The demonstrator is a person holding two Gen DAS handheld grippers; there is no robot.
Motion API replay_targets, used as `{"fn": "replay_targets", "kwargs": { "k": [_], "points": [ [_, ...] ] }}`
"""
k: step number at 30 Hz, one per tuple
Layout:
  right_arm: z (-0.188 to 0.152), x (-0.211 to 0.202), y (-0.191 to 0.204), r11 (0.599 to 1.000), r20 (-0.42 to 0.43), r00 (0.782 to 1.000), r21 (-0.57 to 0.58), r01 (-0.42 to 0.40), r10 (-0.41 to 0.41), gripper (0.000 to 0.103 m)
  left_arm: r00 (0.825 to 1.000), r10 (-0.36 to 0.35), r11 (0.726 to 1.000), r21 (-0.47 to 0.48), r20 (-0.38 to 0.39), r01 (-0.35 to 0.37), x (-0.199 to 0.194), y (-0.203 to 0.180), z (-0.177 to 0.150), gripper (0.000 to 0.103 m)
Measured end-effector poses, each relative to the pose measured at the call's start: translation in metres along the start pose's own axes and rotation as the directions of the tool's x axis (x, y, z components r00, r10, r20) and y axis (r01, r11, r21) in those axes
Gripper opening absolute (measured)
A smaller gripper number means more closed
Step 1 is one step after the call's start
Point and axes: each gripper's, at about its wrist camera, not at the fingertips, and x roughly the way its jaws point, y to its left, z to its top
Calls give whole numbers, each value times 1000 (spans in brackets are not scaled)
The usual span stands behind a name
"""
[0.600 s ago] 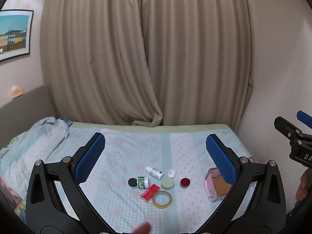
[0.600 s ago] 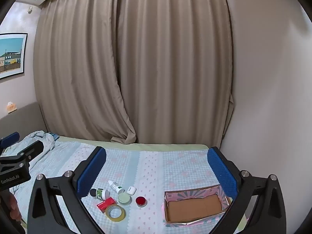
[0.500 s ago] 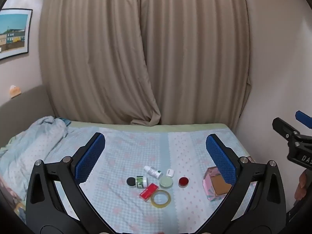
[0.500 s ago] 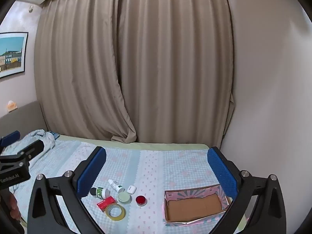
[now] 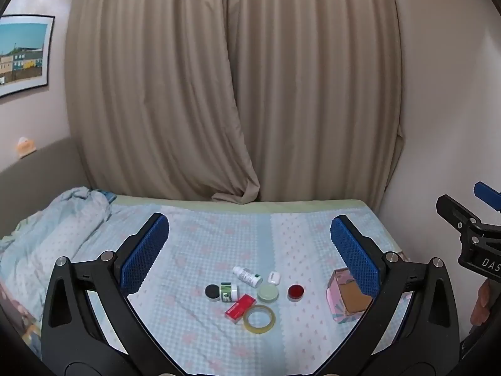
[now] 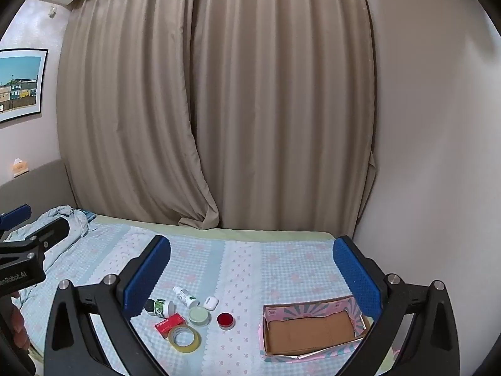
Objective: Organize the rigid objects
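Seven small rigid items, incl. tape roll (image 6: 184, 339), red box (image 6: 170, 321) & red-lid jar (image 6: 225, 320), lie clustered on the bed (image 6: 281, 269) left of an empty cardboard box (image 6: 310, 329), prob. their destination, w/ left gripper (image 5: 250, 257) & right gripper (image 6: 250, 277) both spread wide, empty, held high above.
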Motion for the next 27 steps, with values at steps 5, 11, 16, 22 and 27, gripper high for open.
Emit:
{"fn": "replay_targets", "kwargs": {
  "k": [5, 11, 16, 22, 27],
  "points": [
    [-3, 5, 1, 1000, 5, 1000, -2, -11, 11, 103, 1000, 3, 1000, -4, 5, -3, -2, 1, 0, 103],
    [-7, 9, 0, 1000, 8, 1000, 6, -24, 24, 103, 1000, 11, 1000, -6, 7, -11, -2, 0, -1, 103],
    [-6, 11, -1, 1000, 10, 1000, 7, -28, 28, 103, 1000, 10, 1000, -8, 8, -10, -2, 0, 1, 103],
    [-9, 12, 1, 1000, 12, 1000, 15, -20, 20, 103, 1000, 2, 1000, -13, 4, -2, -2, 0, 2, 103],
    [-10, 12, -1, 999, 9, 1000, 26, -20, 19, 103, 1000, -9, 1000, -14, 1, 9, -2, 0, 5, 103]
  ]
}}
